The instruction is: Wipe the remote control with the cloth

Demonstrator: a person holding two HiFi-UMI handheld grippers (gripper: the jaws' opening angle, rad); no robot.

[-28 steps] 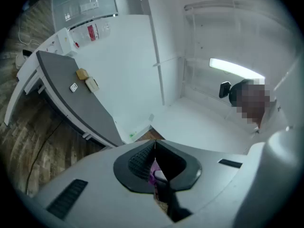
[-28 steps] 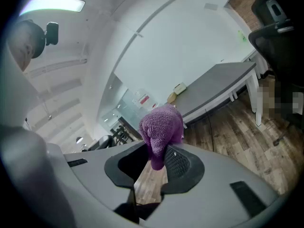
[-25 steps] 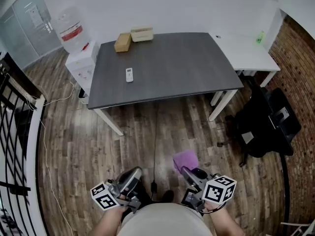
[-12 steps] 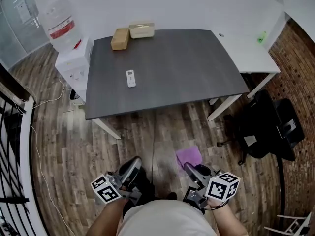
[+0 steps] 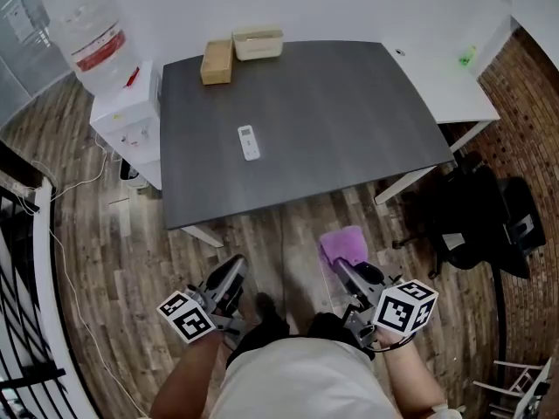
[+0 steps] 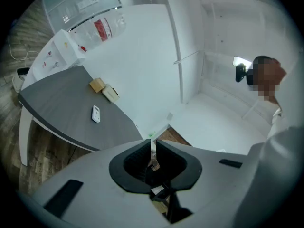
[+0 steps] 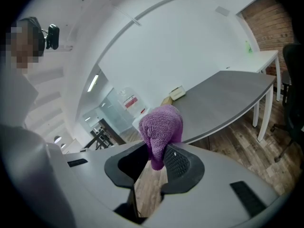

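Ahead of me stands a dark grey table [image 5: 341, 120] on white legs, set on a wood-plank floor [image 5: 113, 251]. A white remote control [image 5: 249, 142] lies by itself on the table's left half, well apart from everything else. At the far left corner sit a brown cardboard box [image 5: 217, 62] and, just beside it, a shallow beige box [image 5: 258, 44]. A white table [image 5: 441, 90] adjoins the right end.

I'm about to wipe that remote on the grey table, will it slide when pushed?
The remote looks small and thin, so probably light and apt to slide on the smooth table. It lies flat, so tipping or rolling seems unlikely.
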